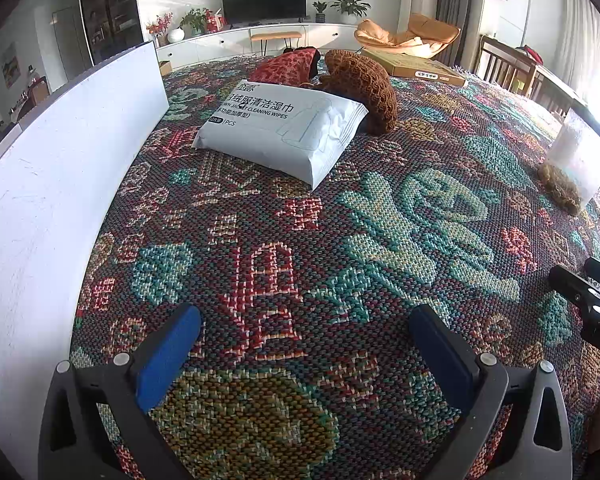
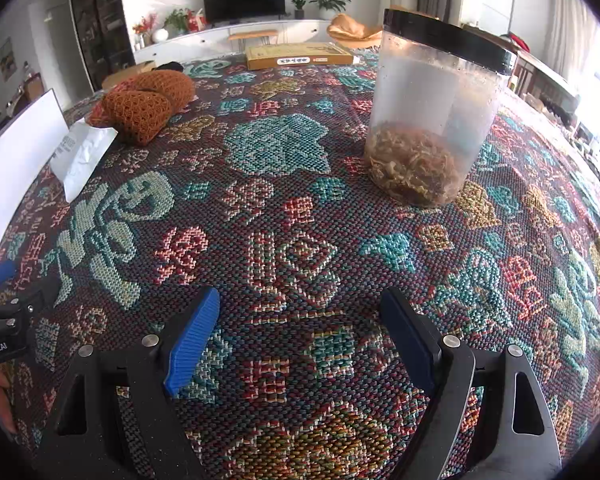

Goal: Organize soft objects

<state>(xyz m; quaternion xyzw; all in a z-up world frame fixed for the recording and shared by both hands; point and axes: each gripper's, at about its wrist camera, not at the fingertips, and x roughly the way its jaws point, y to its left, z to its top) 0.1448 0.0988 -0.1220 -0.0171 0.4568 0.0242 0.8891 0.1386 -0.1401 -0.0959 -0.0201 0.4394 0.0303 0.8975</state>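
A white board (image 1: 60, 168) stands along the left edge of the tabletop (image 1: 340, 208), which wears a woven patterned cloth. Just beside it lies a white pack of wipes (image 1: 280, 128), with a brown knitted bundle (image 1: 360, 88) touching its far corner and a red cloth (image 1: 288, 66) behind. The left tongs (image 1: 304, 344) hover wide and empty. Further right, the right tongs (image 2: 300, 328) are wide and empty too, facing a clear jar (image 2: 432, 116) with a black rim
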